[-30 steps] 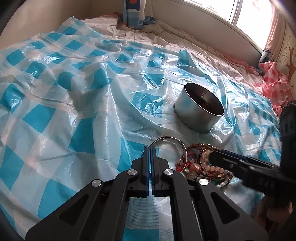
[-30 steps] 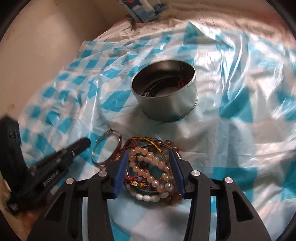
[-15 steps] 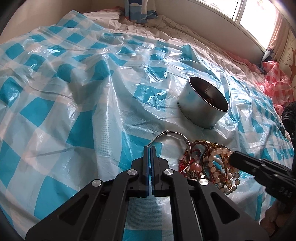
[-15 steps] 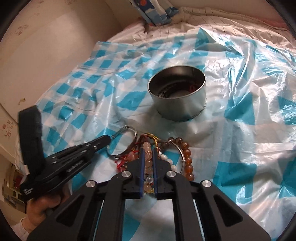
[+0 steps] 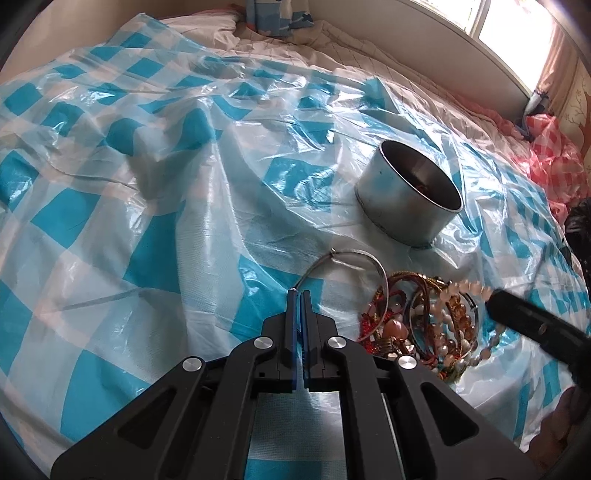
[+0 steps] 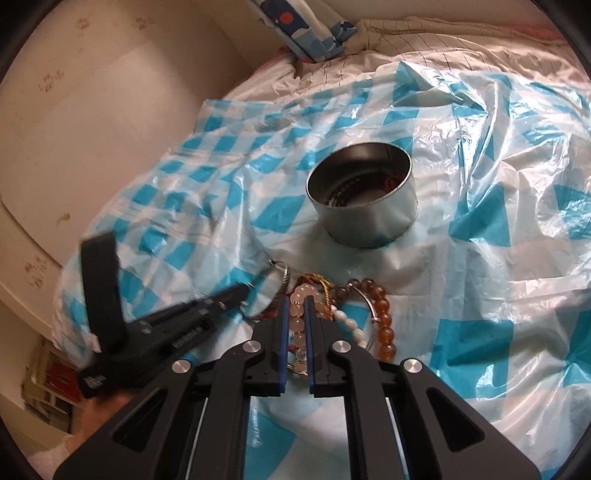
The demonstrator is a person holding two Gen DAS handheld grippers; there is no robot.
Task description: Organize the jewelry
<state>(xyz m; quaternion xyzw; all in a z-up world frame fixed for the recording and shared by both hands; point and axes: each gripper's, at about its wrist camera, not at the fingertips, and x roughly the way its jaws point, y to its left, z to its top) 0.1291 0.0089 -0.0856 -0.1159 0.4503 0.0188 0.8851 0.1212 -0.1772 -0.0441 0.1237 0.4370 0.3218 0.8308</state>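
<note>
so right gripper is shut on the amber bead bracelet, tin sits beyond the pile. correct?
Not quite: the right gripper is shut on the pale pink bead bracelet; the amber bead bracelet lies free beside it. The right wrist view shows this. The tin does sit beyond the pile.

A home bedroom: a bed (image 5: 369,48) with a quilted pale cover runs under a bright window (image 5: 509,22) with a curtain (image 5: 554,62) at its side, a blue-patterned pillow (image 6: 306,29) leans at the head, and a blue-and-white checked plastic sheet (image 5: 147,184) is spread over the bedding beside a plain cream wall (image 6: 92,110)
</note>
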